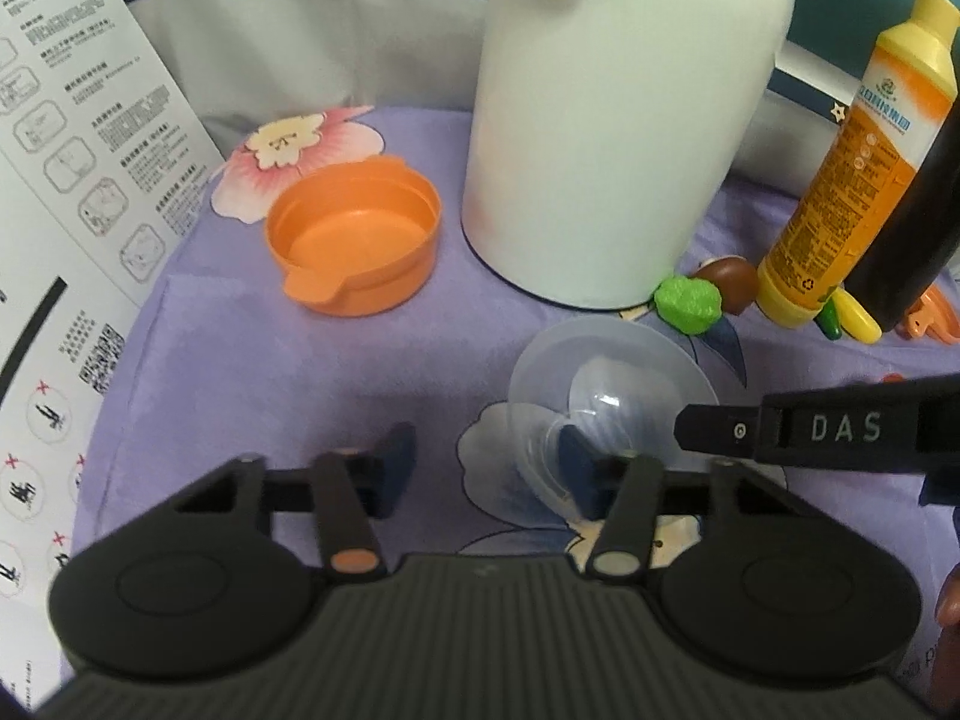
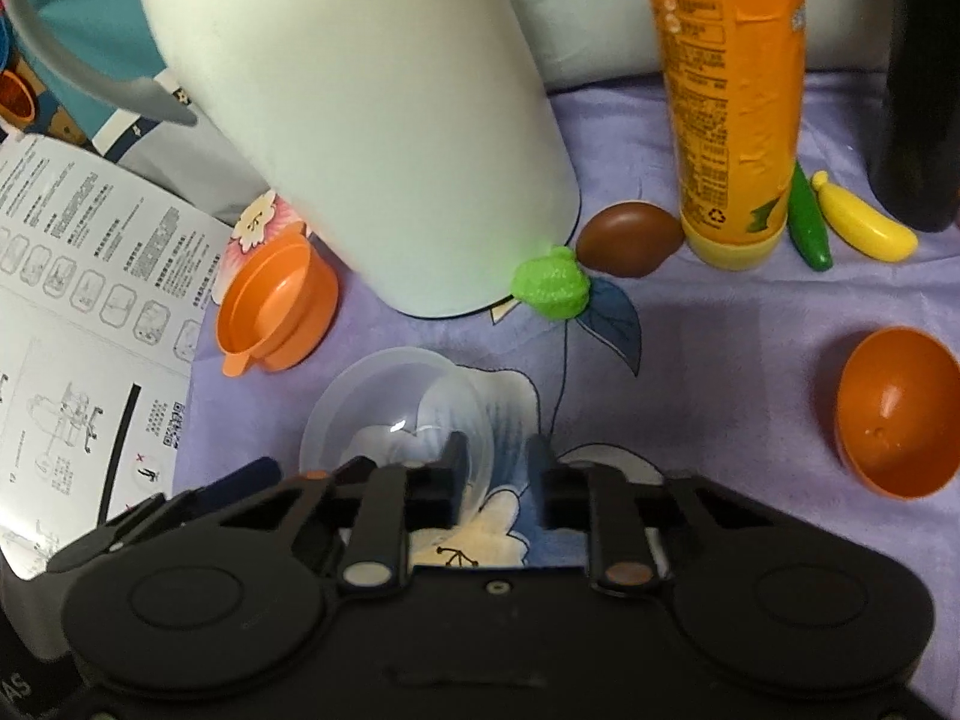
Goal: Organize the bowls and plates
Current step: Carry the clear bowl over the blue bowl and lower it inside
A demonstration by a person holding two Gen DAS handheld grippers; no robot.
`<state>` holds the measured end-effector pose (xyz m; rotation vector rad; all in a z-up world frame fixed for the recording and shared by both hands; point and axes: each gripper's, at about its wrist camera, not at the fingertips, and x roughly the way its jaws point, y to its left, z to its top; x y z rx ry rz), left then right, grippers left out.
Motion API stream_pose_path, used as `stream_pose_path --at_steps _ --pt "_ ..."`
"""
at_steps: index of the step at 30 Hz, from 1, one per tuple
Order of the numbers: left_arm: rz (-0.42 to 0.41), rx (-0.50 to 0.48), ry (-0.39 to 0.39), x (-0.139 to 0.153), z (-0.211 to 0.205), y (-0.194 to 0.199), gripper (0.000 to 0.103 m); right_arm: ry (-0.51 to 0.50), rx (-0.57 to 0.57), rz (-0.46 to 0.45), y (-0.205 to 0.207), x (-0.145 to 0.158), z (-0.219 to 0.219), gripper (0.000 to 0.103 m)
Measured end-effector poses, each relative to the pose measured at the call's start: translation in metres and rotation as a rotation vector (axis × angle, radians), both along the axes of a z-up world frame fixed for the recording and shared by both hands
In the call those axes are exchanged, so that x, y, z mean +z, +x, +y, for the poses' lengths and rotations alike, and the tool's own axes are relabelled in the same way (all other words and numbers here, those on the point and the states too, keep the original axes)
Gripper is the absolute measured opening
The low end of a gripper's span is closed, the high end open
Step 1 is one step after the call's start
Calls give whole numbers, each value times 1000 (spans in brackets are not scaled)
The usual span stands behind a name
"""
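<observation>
A clear plastic bowl (image 1: pixel 606 384) (image 2: pixel 390 414) lies slightly tipped on the purple flowered cloth (image 1: pixel 270 396). My left gripper (image 1: pixel 486 462) is open: its right finger shows through the bowl's plastic, while its left finger stands apart on the cloth. My right gripper (image 2: pixel 498 456) comes in from the right, its jaws narrow on the bowl's right wall, one finger inside and one outside. An orange round dish with a tab (image 1: pixel 354 234) (image 2: pixel 276 306) sits to the left. An orange bowl (image 2: pixel 894 408) lies on its side at the right.
A tall white jug (image 1: pixel 618 120) stands just behind the clear bowl. An orange bottle (image 1: pixel 852 162) and a dark bottle (image 1: pixel 912 210) stand at the back right. Toy foods lie there: a green lump (image 1: pixel 687 298), a brown piece (image 2: pixel 630 238), a banana (image 2: pixel 864 222). A printed instruction sheet (image 1: pixel 72 120) covers the left.
</observation>
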<state>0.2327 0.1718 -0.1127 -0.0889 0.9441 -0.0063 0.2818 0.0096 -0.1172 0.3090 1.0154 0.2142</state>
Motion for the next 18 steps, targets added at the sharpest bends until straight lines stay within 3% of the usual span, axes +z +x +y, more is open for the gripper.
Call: stream_pose_path --at_steps 6,18 --pt "24 -31 -5 -2 -8 0 20 11 14 -8 0 -4 5 7" --pt "8 -84 39 18 -37 -20 19 9 3 -16 -23 11 -13 7"
